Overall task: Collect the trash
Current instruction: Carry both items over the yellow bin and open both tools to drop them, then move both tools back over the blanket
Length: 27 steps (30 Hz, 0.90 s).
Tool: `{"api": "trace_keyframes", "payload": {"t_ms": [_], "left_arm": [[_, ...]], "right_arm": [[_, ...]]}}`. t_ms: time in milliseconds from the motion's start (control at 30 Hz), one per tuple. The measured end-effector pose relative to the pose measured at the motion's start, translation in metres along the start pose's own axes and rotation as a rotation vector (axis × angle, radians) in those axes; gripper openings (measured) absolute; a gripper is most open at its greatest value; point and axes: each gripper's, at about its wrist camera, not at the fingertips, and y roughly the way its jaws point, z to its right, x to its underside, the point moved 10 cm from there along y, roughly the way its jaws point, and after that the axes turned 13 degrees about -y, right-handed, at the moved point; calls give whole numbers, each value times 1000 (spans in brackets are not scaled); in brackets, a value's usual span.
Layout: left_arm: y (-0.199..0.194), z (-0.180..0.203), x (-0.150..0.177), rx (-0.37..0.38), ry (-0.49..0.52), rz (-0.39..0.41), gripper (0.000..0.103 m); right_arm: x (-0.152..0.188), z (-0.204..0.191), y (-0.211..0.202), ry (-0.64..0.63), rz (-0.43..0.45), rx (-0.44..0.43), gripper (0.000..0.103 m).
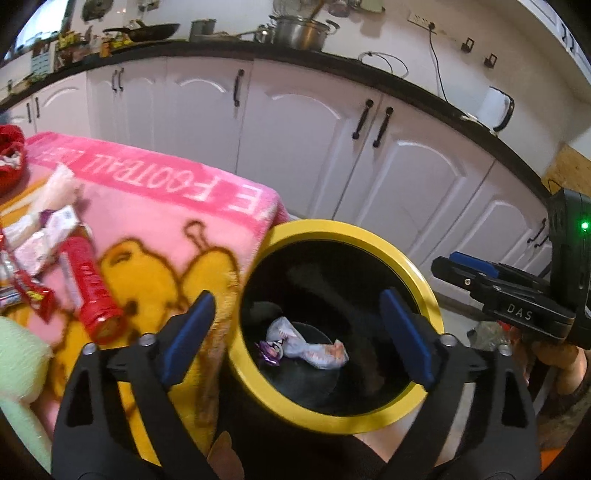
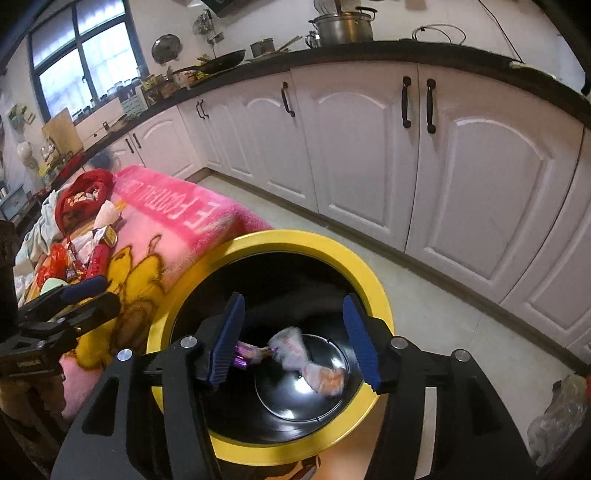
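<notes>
**A:** Start at the left for me. What's on the table?

**B:** A pink blanket (image 1: pixel 155 206) with yellow cartoon figures covers it. At its left end there's a heap of litter: white wrappers (image 1: pixel 40 229), a red tube (image 1: pixel 94 291) lying on its side, and a red packet (image 1: pixel 33 295) beside it. Further back sits a red pouch (image 2: pixel 83 197) with something pale inside.

**A:** And the bin?

**B:** Just off the blanket's right end, touching its edge. It's a black bin (image 1: pixel 332 236) with a yellow rim, open at the top. On its floor lie a crumpled white wrapper (image 1: pixel 314 349) and, touching its left end, a small purple one (image 1: pixel 269 352).

**A:** Where are the tools?

**B:** Both hang over the bin's mouth, tilted downward. The left gripper (image 1: pixel 297 334) has its blue pads spread wide, one over the blanket's edge and one over the far side of the rim, nothing between them.

**A:** The right one?

**B:** The right gripper (image 2: pixel 295 338) is parted too, less widely, and empty. Through its own camera the white wrapper (image 2: pixel 310 363) looks blurred, below the pads and clear of them. I can't tell whether it's resting or mid-fall.

**A:** Anything beyond?

**B:** White cabinets (image 2: pixel 369 147) under a dark counter, a steel pot (image 1: pixel 301 31) on top, a white kettle (image 1: pixel 495 107) to the right.
</notes>
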Motion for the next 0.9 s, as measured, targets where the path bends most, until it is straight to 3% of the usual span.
{"api": "trace_keyframes", "payload": {"t_ms": [267, 900], "left_arm": [[-37, -14, -14, -42, -11, 92, 92], [-129, -66, -42, -164, -34, 308, 92]], "right_arm": [[-17, -21, -17, -50, 56, -6, 64], [-60, -89, -53, -167, 158, -61, 65]]}}
